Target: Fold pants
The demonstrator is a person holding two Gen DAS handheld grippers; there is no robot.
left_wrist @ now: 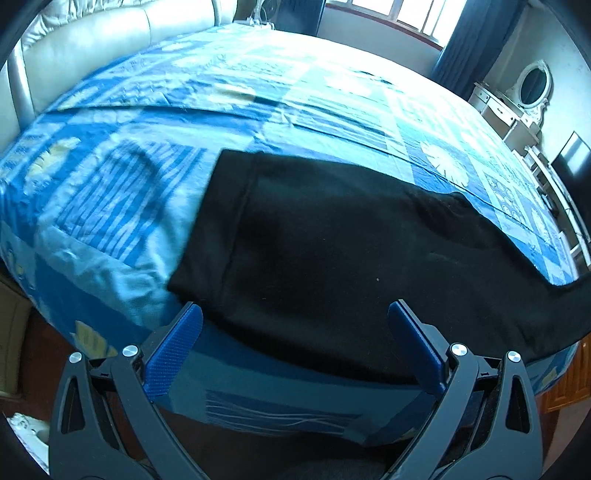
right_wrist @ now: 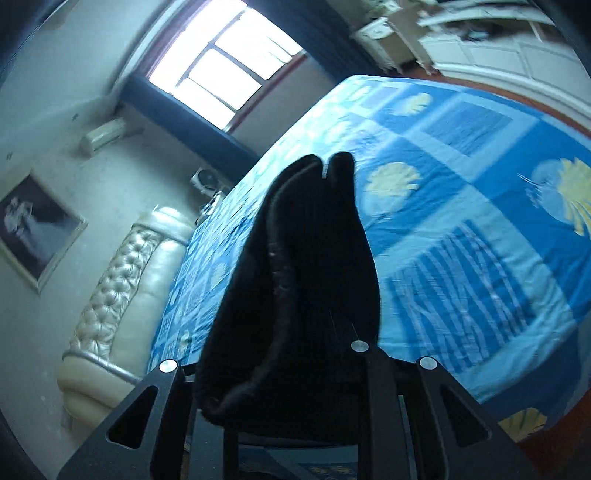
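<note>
Our left tongs (left_wrist: 295, 332) stand wide apart above the near edge of the bed (left_wrist: 155, 206), their blue pads (left_wrist: 173, 354) gripping nothing. Just ahead of them the black pants (left_wrist: 317, 251) lie flat on the blue patchwork bedspread (left_wrist: 110, 206), the hemmed end off to the tongs' left and the rest of the cloth running away to their right, where it passes out of the picture. The near edge of the pants falls between the two fingers, though we cannot tell whether the pads touch the cloth.

Our right tongs (right_wrist: 325, 173) are nearly closed and clamped on a bunched fold of the same black pants (right_wrist: 303, 280), lifted clear of the bedspread (right_wrist: 480, 206). The cloth drapes over and between the fingers, hiding the pads, and rises in a dark hump straight ahead of the camera. This view is tilted and somewhat blurred.

Beyond the left tongs we see a cream padded headboard (left_wrist: 88, 40) at the far left, a bright window (left_wrist: 406, 18) straight ahead with a dark curtain (left_wrist: 469, 40) beside it, and a white dressing table with an oval mirror (left_wrist: 532, 88) to the far right. From the right tongs, the tufted headboard (right_wrist: 122, 295) lies to the left, with a framed picture (right_wrist: 33, 229) on the wall above.
</note>
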